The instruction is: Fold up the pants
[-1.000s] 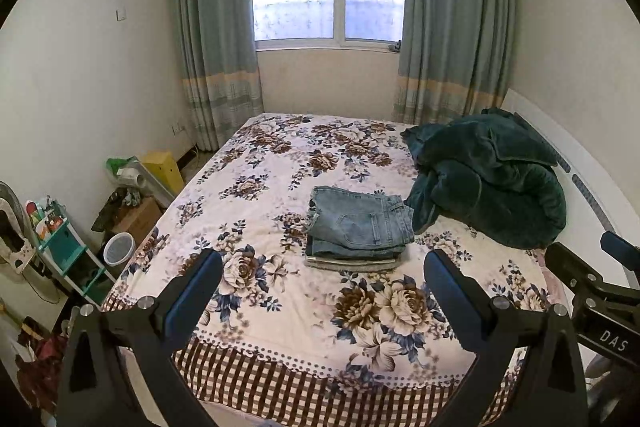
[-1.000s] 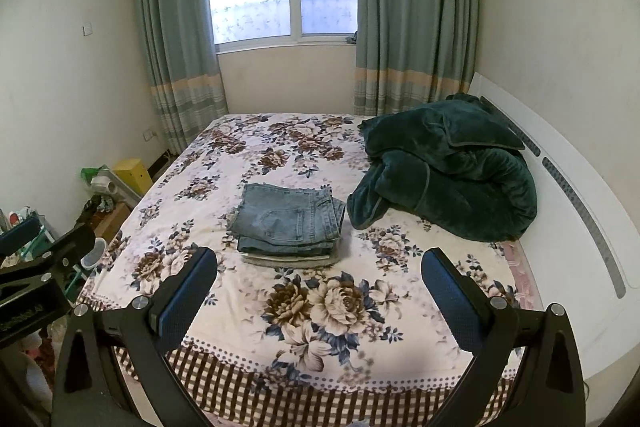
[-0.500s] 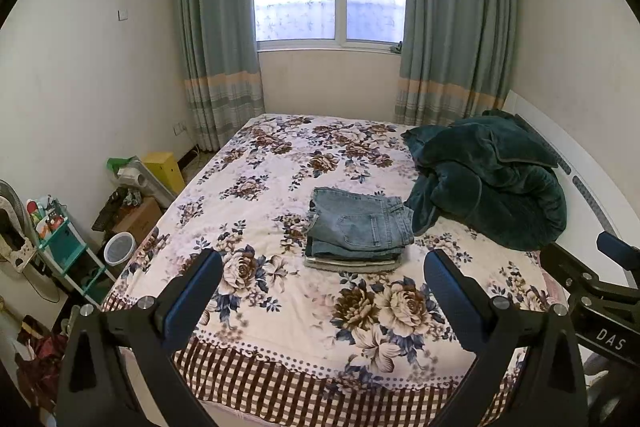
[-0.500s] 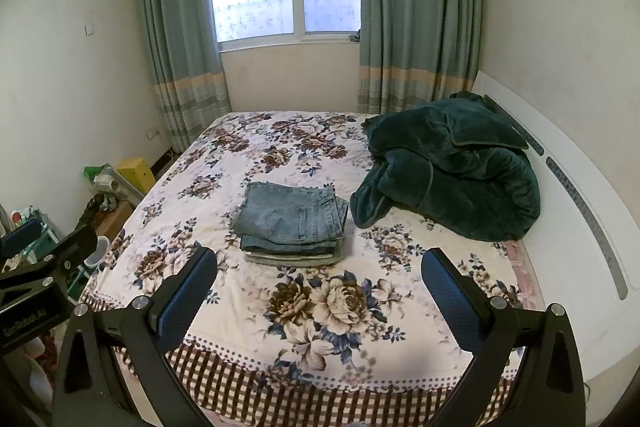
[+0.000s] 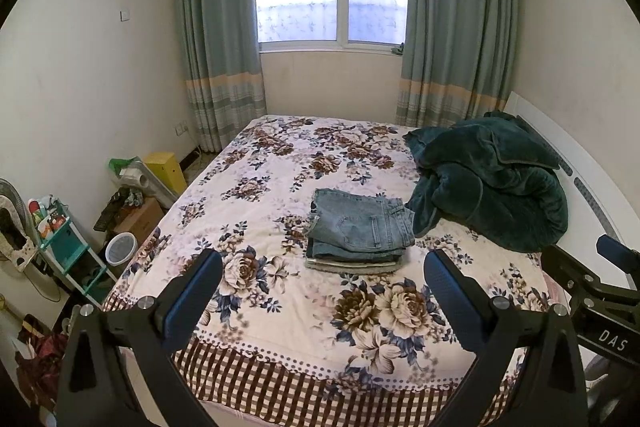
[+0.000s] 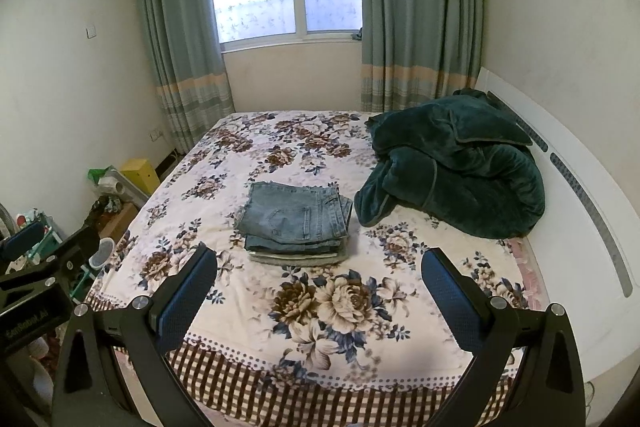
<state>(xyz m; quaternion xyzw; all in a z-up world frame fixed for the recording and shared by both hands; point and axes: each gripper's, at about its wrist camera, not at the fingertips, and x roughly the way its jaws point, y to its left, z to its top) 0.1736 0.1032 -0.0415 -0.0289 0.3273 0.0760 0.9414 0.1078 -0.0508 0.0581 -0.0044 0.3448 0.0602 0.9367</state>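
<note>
Folded blue jeans (image 5: 360, 223) lie on top of a small stack of folded clothes in the middle of the floral bed (image 5: 280, 187); they also show in the right wrist view (image 6: 294, 217). My left gripper (image 5: 322, 287) is open and empty, held back above the bed's foot edge. My right gripper (image 6: 318, 285) is open and empty too, at the same distance from the stack. Each gripper shows at the edge of the other's view.
A crumpled dark green blanket (image 5: 492, 183) lies on the bed right of the stack, against the white headboard (image 6: 580, 187). Boxes, a teal shelf (image 5: 64, 251) and clutter stand on the floor left of the bed. A curtained window is behind.
Both grippers have drifted slightly back and up from the bed. The jeans stack has not moved.
</note>
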